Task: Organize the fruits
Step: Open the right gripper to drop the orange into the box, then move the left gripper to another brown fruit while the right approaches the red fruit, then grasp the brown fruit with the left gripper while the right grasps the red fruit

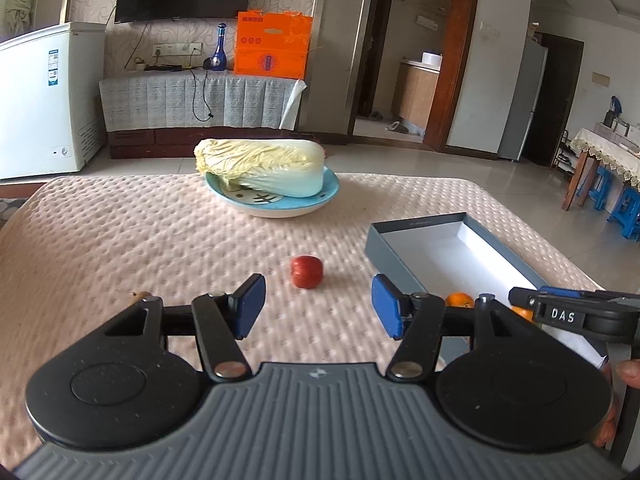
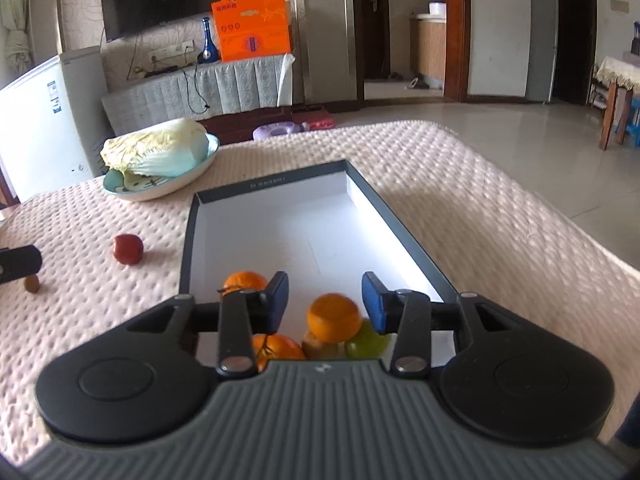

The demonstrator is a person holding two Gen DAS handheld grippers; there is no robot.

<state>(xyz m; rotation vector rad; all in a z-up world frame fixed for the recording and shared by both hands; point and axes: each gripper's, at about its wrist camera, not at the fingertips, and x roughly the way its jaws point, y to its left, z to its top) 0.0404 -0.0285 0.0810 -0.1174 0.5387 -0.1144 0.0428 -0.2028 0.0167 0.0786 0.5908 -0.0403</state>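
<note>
A red apple (image 1: 306,271) (image 2: 127,249) lies on the pink padded table, a little beyond my left gripper (image 1: 318,306), which stands open with nothing between its blue pads. My right gripper (image 2: 325,302) hovers over the near end of a grey box (image 2: 272,186) (image 1: 404,232) with a white inside. An orange (image 2: 334,317) sits in the gap between its pads with room on both sides, so this gripper is open. Under it lie two more oranges (image 2: 244,280), a green fruit (image 2: 366,340) and a brownish one (image 2: 318,346). A small brown fruit (image 2: 31,283) rests left of the apple.
A napa cabbage (image 1: 260,166) lies on a blue plate (image 1: 320,194) at the table's far side. The far half of the box holds nothing. A white freezer (image 1: 40,100) stands beyond the table's left corner. A thumb (image 1: 628,374) shows at the right edge.
</note>
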